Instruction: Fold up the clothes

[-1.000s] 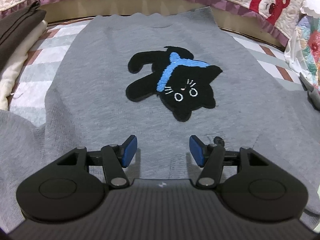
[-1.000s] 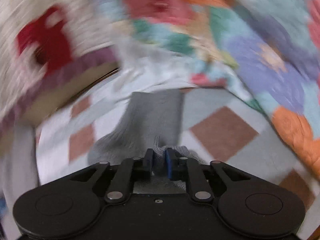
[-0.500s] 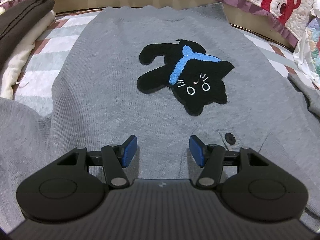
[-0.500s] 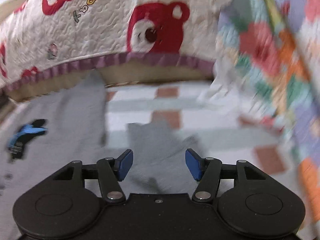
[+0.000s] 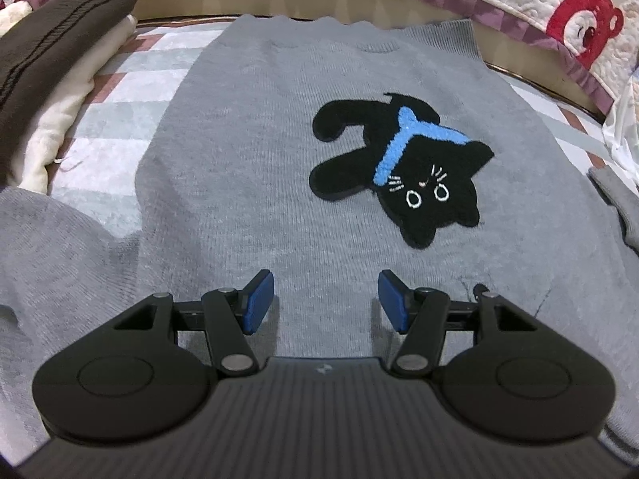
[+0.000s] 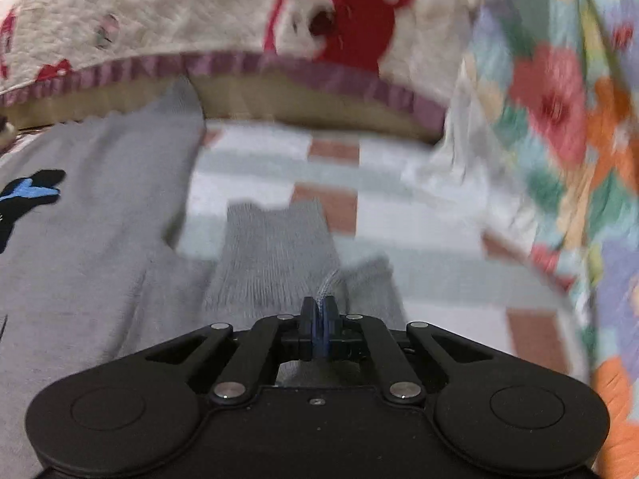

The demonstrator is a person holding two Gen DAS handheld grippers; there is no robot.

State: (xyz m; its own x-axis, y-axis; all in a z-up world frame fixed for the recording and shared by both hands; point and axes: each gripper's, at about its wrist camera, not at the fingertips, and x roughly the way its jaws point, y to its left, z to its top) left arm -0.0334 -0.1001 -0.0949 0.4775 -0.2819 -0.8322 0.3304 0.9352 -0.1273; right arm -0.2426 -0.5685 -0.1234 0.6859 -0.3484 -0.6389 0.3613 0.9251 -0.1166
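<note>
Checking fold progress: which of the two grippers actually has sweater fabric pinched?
The right gripper: its jaws are shut on the grey sweater's sleeve. The left gripper hangs open over the sweater's body, gripping nothing.

Right tongs (image 6: 319, 311) clamped on grey sweater sleeve (image 6: 275, 263); view blurred.

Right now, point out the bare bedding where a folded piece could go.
One patch of checked bedding lies between the grey sweater body and the floral quilt, beyond the sleeve the right gripper pinches. A narrower strip lies between sweater and folded stack. The middle is covered.
</note>
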